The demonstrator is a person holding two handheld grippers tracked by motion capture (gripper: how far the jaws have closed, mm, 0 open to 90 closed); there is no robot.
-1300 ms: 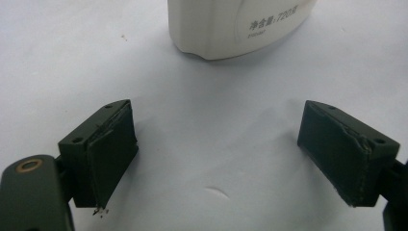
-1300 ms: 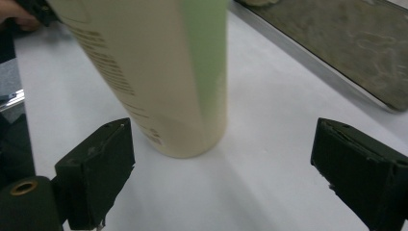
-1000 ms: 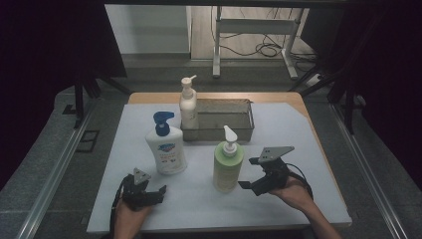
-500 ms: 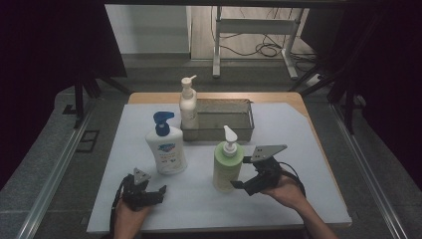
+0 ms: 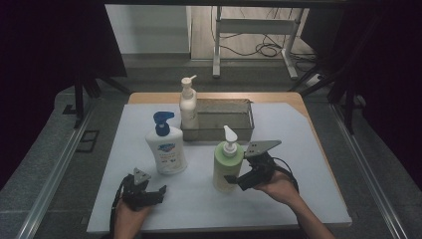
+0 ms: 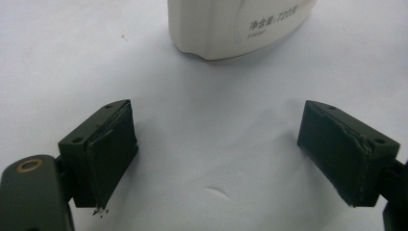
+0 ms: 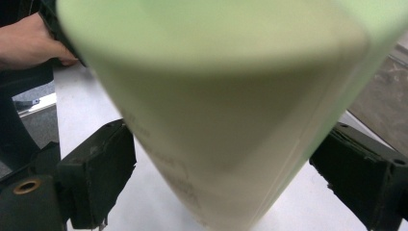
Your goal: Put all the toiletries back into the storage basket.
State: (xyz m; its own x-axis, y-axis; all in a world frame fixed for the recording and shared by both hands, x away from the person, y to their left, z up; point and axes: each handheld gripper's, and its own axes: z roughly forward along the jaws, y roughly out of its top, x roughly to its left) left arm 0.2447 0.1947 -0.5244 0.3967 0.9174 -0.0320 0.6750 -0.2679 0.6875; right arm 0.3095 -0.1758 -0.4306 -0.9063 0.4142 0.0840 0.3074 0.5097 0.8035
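A pale green pump bottle [image 5: 227, 165] stands upright on the white mat [image 5: 298, 149]. My right gripper [image 5: 234, 180] is at its lower body from the right. In the right gripper view the green bottle [image 7: 216, 110] stands between the two jaws of the right gripper [image 7: 226, 163], which is open, with a narrow gap on the right side. My left gripper [image 5: 152, 193] rests open near the mat's front left. In the left gripper view nothing lies between the jaws of the left gripper [image 6: 216, 149], and the base of a white bottle [image 6: 231, 26] stands just ahead.
A white bottle with a blue pump [image 5: 166, 147] stands left of centre. A cream pump bottle [image 5: 188, 105] stands at the left end of a metal tray [image 5: 246, 115] at the back. A person's other hand [image 7: 29, 43] shows beyond the green bottle.
My right gripper has moved left and lower, from beside the green bottle to having its jaws on either side of the bottle's lower body. The left gripper has stayed put.
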